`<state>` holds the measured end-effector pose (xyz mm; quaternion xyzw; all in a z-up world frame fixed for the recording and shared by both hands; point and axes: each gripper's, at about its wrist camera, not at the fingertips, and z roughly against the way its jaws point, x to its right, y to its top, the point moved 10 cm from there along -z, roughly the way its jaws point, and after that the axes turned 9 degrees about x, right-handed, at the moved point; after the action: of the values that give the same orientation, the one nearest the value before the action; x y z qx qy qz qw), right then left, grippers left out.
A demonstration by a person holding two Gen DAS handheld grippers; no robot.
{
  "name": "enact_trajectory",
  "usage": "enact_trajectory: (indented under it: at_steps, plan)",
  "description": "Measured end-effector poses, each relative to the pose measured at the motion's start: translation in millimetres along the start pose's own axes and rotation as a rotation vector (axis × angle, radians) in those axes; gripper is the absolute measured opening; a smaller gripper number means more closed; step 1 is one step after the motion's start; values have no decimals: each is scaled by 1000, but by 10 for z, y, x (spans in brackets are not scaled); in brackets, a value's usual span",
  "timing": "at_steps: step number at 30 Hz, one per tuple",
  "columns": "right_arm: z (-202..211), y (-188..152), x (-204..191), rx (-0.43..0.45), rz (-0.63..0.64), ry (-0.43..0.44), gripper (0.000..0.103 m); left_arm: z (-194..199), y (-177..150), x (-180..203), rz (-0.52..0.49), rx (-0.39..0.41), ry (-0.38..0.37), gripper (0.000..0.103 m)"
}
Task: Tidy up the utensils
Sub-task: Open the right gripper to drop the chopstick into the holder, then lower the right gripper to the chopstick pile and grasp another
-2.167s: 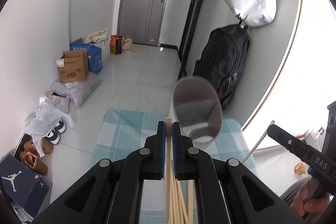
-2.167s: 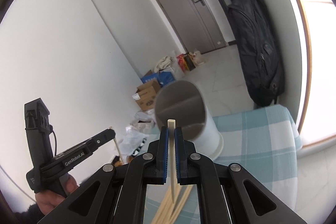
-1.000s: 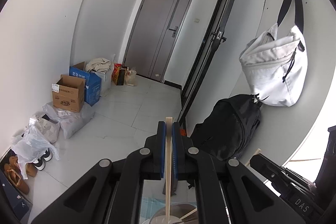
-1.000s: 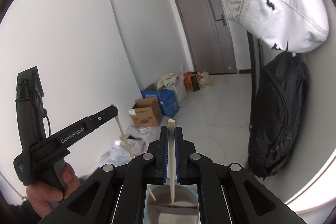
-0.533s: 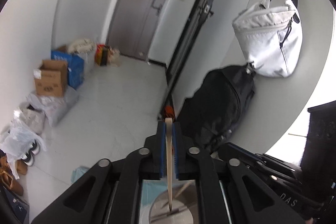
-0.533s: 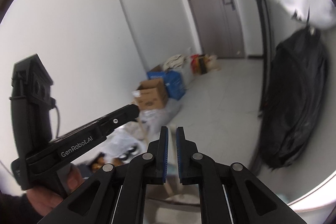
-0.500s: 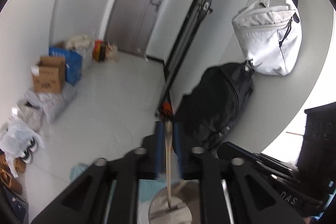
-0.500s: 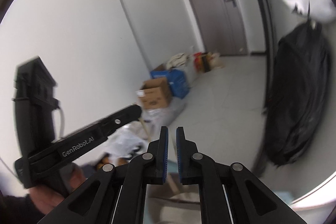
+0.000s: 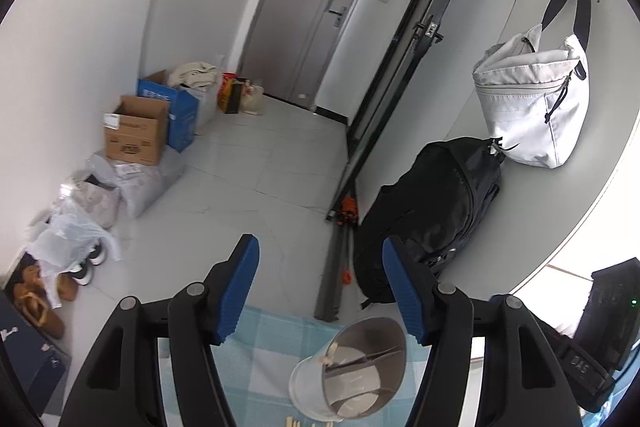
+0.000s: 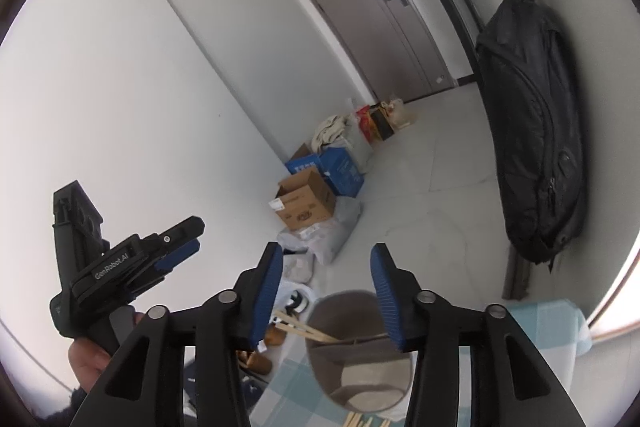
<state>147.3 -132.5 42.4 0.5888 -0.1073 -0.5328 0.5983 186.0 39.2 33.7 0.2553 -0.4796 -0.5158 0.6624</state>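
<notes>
The holder [image 9: 352,371], a pale cup with a grey divided inside, stands on the checked cloth [image 9: 264,359] of the desk, below and between the fingers of both tools. Two chopsticks [image 10: 304,327] lean in it, their tops resting on its rim on the left in the right wrist view; in the left wrist view only their tips [image 9: 331,354] show at the rim. More chopsticks [image 10: 362,419] lie flat on the cloth just in front of the holder. The left tool [image 9: 320,291] is opening, its blue pads wide apart with nothing between them. The right tool [image 10: 326,293] is opening too, pads apart and gripping nothing, with the holder's mouth seen beneath the gap. In the right wrist view a hand [image 10: 90,357] holds the left tool off to the left. Beyond the desk are a tiled floor, cardboard boxes [image 9: 136,135] by the wall, a black backpack [image 9: 432,211], a white bag [image 9: 532,107] hanging above it, and a grey door [image 9: 308,11].
</notes>
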Motion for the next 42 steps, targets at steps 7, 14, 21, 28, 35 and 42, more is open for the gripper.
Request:
enact_trajectory:
  at_steps: [7,14,21,28,35,42]
  plan:
    - [311,-55,-229,28,31,4,61,280,-23,63,-29,27,39,69]
    - [560,-230,-356,40,35,-5,72,511,-125,69,-85,40,85,71]
    - [723,-523,-317,31,51,-53,84,667,-373,37,-91,40,86,78]
    - [749,-939,-174,-25,43,-82,85,667,-669,-62,-143,40,130,79]
    - [674,-1411,54,-100,49,-123,88,566,-1010,-177,-152,27,145,79]
    - [440,-1882,313,-268,26,-182,88,378,-1366,-368,-128,-38,154,80]
